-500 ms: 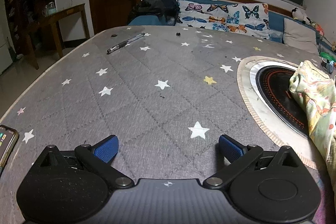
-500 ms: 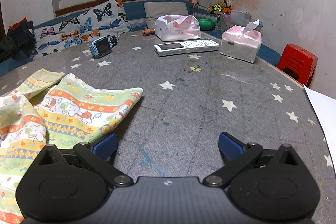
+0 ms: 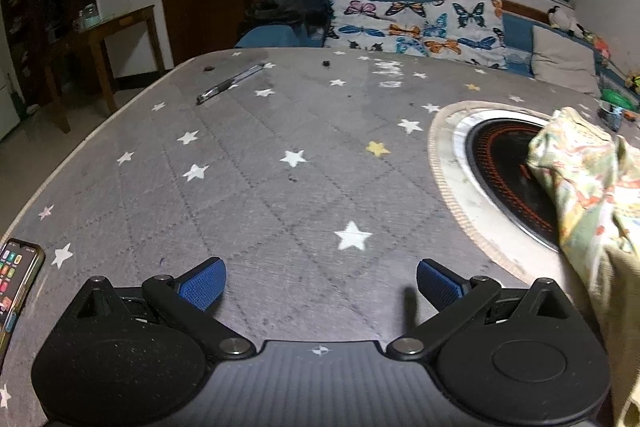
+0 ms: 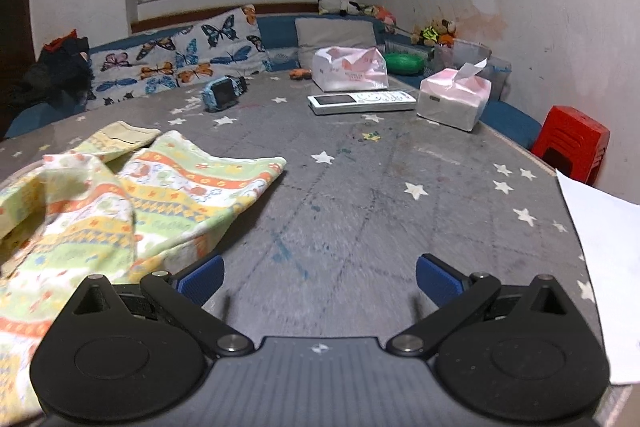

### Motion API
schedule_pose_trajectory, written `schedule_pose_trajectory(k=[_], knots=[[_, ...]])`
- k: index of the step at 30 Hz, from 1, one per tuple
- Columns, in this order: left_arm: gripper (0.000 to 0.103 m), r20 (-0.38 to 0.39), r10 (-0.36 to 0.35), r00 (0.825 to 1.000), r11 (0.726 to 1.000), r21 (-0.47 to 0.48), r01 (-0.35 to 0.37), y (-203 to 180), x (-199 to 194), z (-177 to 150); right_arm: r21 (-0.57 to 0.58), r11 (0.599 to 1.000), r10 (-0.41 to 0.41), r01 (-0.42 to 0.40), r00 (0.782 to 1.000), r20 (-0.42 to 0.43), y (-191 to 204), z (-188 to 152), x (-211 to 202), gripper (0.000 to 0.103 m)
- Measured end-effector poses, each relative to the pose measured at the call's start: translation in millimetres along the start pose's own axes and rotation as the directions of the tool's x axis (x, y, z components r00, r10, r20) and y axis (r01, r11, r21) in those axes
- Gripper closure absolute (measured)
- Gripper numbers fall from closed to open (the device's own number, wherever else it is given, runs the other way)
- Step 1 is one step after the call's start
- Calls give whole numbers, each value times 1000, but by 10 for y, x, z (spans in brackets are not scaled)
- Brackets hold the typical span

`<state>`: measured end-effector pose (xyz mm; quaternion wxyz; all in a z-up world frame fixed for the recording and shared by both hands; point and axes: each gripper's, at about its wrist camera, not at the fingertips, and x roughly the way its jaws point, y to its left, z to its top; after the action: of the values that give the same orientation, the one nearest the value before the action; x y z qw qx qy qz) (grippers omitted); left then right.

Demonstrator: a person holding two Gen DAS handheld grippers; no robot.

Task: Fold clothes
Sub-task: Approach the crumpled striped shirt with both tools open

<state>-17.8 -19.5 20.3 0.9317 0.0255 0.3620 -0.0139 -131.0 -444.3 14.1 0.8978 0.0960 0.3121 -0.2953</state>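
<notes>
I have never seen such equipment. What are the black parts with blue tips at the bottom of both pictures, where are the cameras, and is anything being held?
They are two hand-held grippers, one in each of a person's hands. Each carries a camera looking forward along its two fingers, so one picture comes from the left gripper and one from the right gripper. Both stand open over a grey star-patterned table cover and hold nothing. A striped, crumpled garment lies between them, partly over a round black cooktop. Also there: a pen, a phone, a remote control and tissue packs.
</notes>
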Motion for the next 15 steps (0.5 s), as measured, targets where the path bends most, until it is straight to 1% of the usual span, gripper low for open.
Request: schedule_pose_trajectory(k=[3,8,15], knots=[[0,-9,-24,1000,1000,20,24,-71,-64,-13,-6,1000,19,-19,1000,1,8,-64,-145,0],[0,-2,-50,999,997,52,50,-175,-194,-45,-40,998,57,-57,998,-13,98,-188,-359,0],[0,-14,-85,996,990,113,86,-339,-323,-120,-83,991,102,-103,995,-20,242,-356,-635,0]])
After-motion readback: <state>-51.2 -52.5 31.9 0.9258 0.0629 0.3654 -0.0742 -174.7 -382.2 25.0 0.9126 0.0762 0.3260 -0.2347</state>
